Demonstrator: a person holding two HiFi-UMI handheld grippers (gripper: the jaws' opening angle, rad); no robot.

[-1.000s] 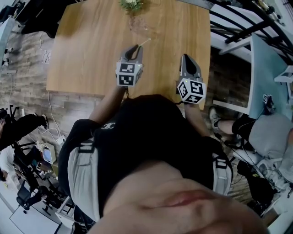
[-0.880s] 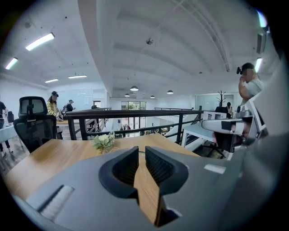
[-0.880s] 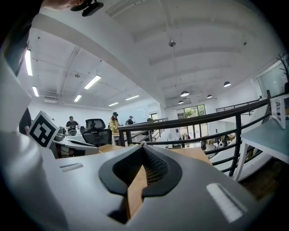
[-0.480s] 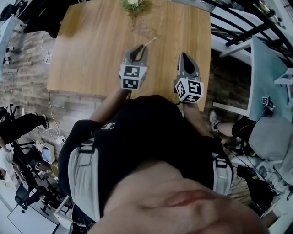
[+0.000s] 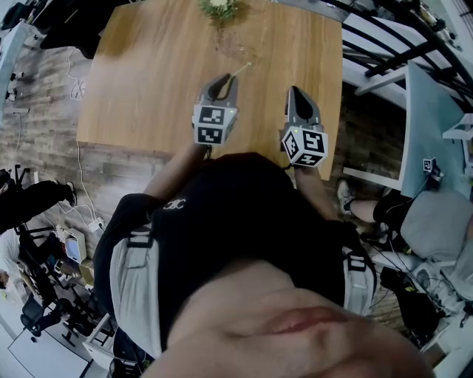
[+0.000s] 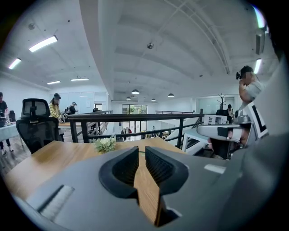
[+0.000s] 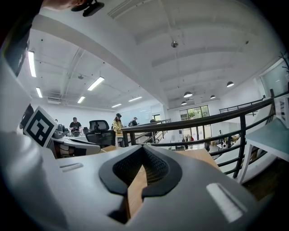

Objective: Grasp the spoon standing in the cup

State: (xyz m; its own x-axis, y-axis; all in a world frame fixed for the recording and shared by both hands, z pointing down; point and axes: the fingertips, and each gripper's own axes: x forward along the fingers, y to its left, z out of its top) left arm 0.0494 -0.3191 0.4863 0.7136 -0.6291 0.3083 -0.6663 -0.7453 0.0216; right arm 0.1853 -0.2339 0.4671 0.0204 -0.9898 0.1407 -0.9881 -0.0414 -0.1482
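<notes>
Spoon (image 5: 240, 69) standing tilted in clear cup (image 5: 235, 50) on wooden counter (image 5: 140, 81).
Its handle is leaning toward the left gripper (image 5: 220, 77), whose fingers (image 6: 159, 166) are standing slightly spread with only counter showing between them; the right gripper (image 5: 298, 91) is hovering beside it, fingers pressed together. Flowers (image 5: 216, 7) are sitting beyond the cup, near the counter's far edge.

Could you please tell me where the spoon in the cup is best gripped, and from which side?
Take the spoon by its pale handle where it slants free of the clear cup, probably from the near side with the left gripper, which points almost at it. The handle is thin, so close across its width.
</notes>
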